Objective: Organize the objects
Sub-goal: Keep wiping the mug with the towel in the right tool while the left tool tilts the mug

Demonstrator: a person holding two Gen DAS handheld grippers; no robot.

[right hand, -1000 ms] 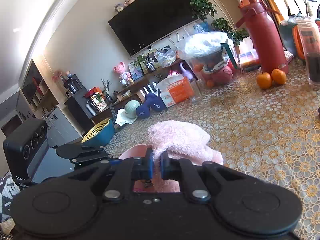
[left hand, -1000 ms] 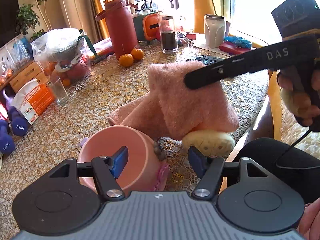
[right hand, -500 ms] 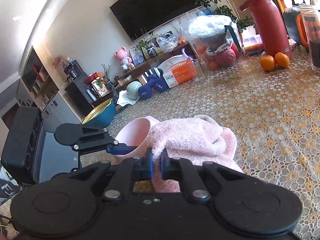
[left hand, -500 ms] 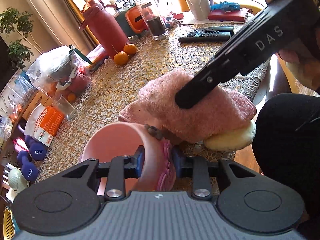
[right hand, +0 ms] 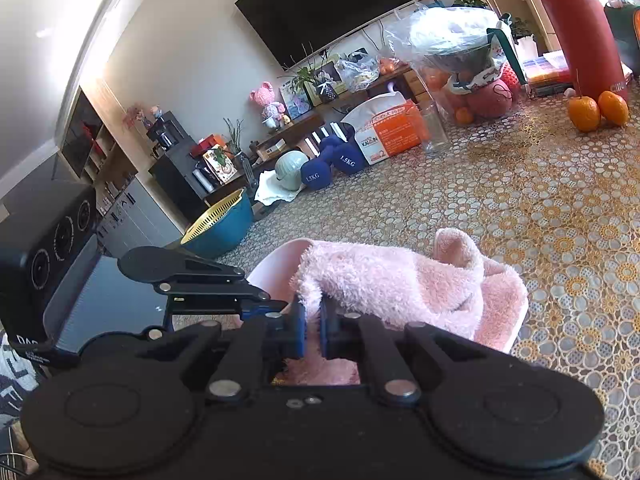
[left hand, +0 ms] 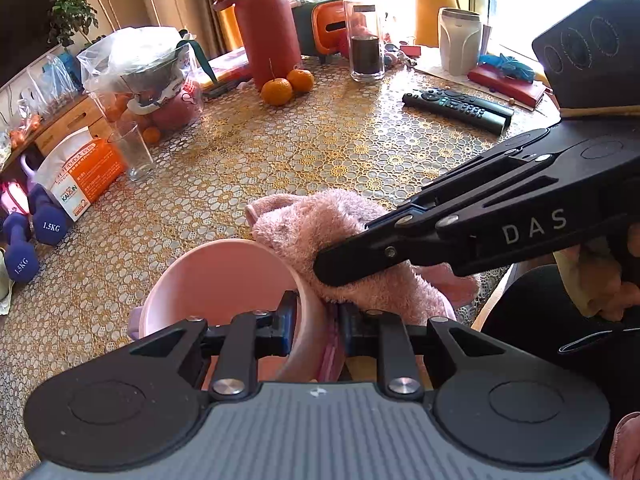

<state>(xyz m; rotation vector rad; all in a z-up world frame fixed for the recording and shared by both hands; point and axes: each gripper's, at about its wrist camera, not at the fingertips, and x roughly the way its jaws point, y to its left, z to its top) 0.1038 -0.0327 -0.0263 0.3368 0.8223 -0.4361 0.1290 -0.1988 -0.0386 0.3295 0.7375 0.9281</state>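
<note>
Two grippers are working at the near edge of the table (left hand: pixel 320 152). The left gripper (left hand: pixel 318 328) is pinching the right-hand wall of a pink cup (left hand: pixel 224 280), one finger inside the rim, one outside, closed tight on the wall. The right gripper (right hand: pixel 312 330) is clamping a fold of a pink towel (right hand: pixel 400 284) between fingers pressed nearly together, fabric bunching up between them.

Containers: the pink cup is lying tilted, its mouth facing the left camera. Its interior is showing bare and smooth in the left view; the towel is draping over its rim and right side, reaching onto the tablecloth beyond. Whether any towel is sitting inside the cup, cannot tell. A clear plastic bag (left hand: pixel 140 68) at the far left of the table is holding a dark bowl-like item and reddish and orange fruit. A glass jar (left hand: pixel 365 48) further back is standing about half full of something dark. An empty drinking glass (left hand: pixel 134 152) is standing near the bag.

Towel: fluffy, pale pink, crumpled into thick folds, with a hemmed edge curling up at the far side.

Also sitting on the table: a tall red bottle (left hand: pixel 268 28), two oranges (left hand: pixel 288 85) touching at its foot, a black remote (left hand: pixel 456 109).
</note>
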